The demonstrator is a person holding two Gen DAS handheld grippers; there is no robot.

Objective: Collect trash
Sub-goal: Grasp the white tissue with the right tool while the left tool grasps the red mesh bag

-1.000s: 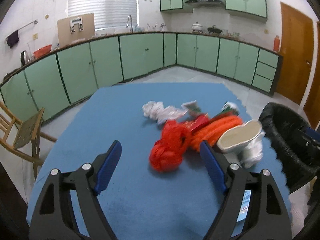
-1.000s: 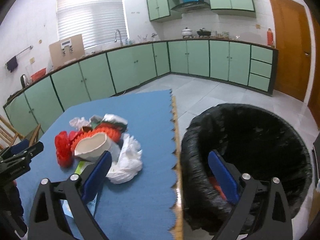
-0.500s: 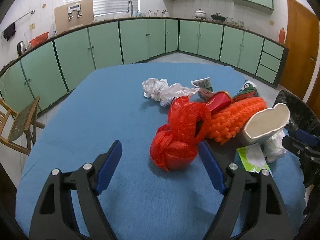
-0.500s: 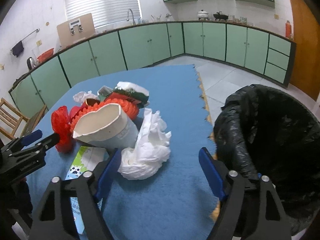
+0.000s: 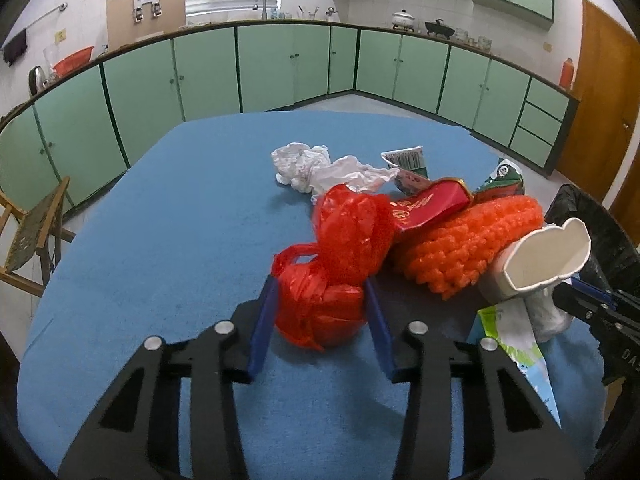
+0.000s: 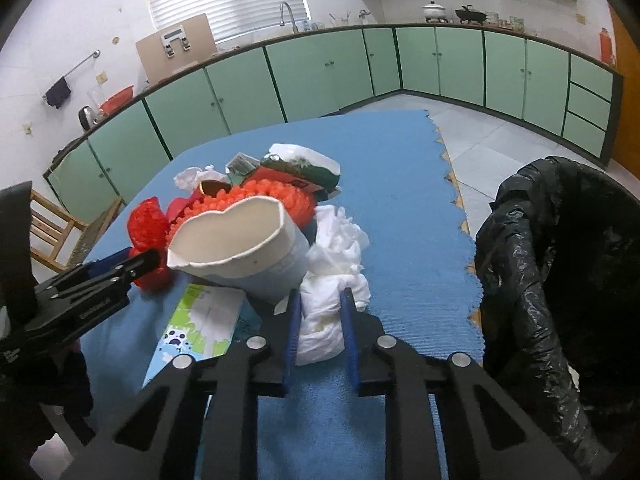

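Observation:
A pile of trash lies on the blue table (image 5: pixel 160 232). My left gripper (image 5: pixel 320 300) is shut on a crumpled red plastic bag (image 5: pixel 340 264), which also shows in the right wrist view (image 6: pixel 148 236). My right gripper (image 6: pixel 320 308) is shut on a white crumpled plastic bag (image 6: pixel 332 280) next to a squashed white paper cup (image 6: pixel 240 252). The cup also shows in the left wrist view (image 5: pixel 540 256). Orange foam netting (image 5: pixel 468 248), a red packet (image 5: pixel 432 204) and crumpled white paper (image 5: pixel 316 168) lie behind.
A bin lined with a black bag (image 6: pixel 568 272) stands off the table's right edge. A flat green and white carton (image 6: pixel 200 320) lies under the cup. A wooden chair (image 5: pixel 32 232) stands left of the table. Green cabinets line the walls.
Both grippers moved forward and down to the pile. The left jaws closed on the red bag. The right jaws closed on the white bag.

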